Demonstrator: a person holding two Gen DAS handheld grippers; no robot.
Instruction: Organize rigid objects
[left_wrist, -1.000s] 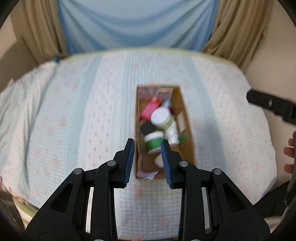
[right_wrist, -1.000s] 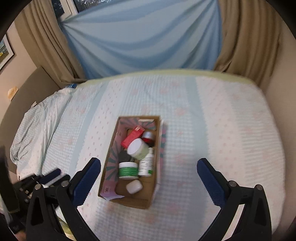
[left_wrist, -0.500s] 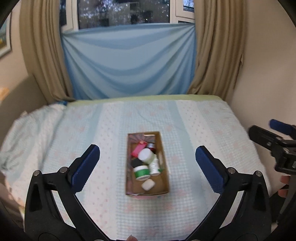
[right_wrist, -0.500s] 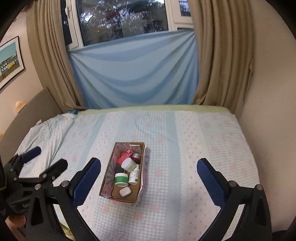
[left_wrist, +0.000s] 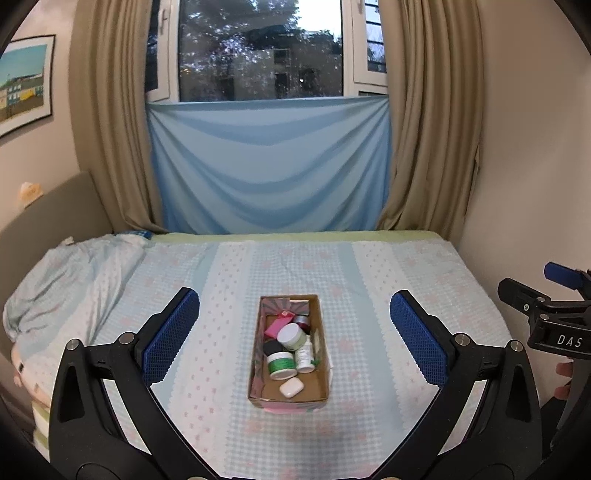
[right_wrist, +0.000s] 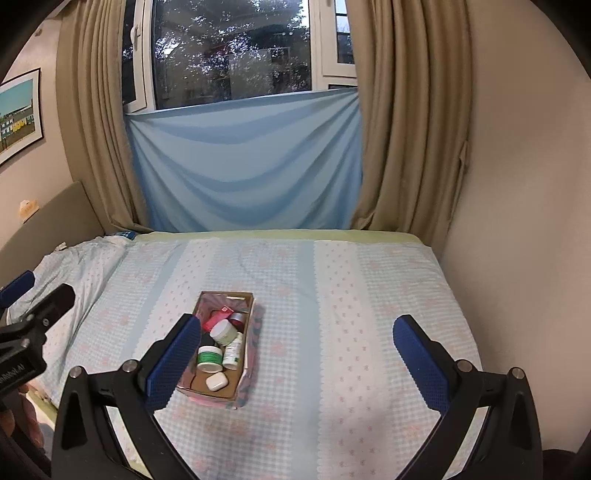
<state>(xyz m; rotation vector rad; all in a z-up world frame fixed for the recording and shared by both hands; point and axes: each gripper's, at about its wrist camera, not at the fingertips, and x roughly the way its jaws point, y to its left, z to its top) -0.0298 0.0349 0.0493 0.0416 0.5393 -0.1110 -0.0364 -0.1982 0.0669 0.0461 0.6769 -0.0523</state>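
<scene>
Both grippers hang high above the bed (left_wrist: 369, 266), well apart from the cardboard box (left_wrist: 289, 397) that sits in the middle of the checked bedspread (right_wrist: 332, 295). The left gripper (left_wrist: 294, 334) has its jaws wide with nothing between them, and the box shows far below in the gap. The right gripper (right_wrist: 296, 350) stands just as wide and just as empty, its left pad overlapping the box's near side in the picture but nowhere near touching it.

All the rigid things sit inside the box: a green-labelled jar (left_wrist: 281, 364), a white-lidded jar (left_wrist: 292, 336), a small white bottle (left_wrist: 305, 356), a pale rounded case (left_wrist: 291, 388) at the near end, a pink packet (left_wrist: 277, 326) and a dark round lid (left_wrist: 272, 347). Nothing lies loose on the bedspread.

My read: the gathering is finished or close to it, and this is a stand-off pose. If anything is left, the next move calls for a long descent straight down onto the box, then narrowing the jaws to suit one small jar, since the items lie crowded and leaning on each other.

The bed is soft, so the box may tip if pushed. Behind it hang a blue cloth (right_wrist: 243, 162), beige curtains (right_wrist: 406, 129) and a dark window (left_wrist: 258, 51); a framed picture (left_wrist: 24, 81) is on the left wall.
</scene>
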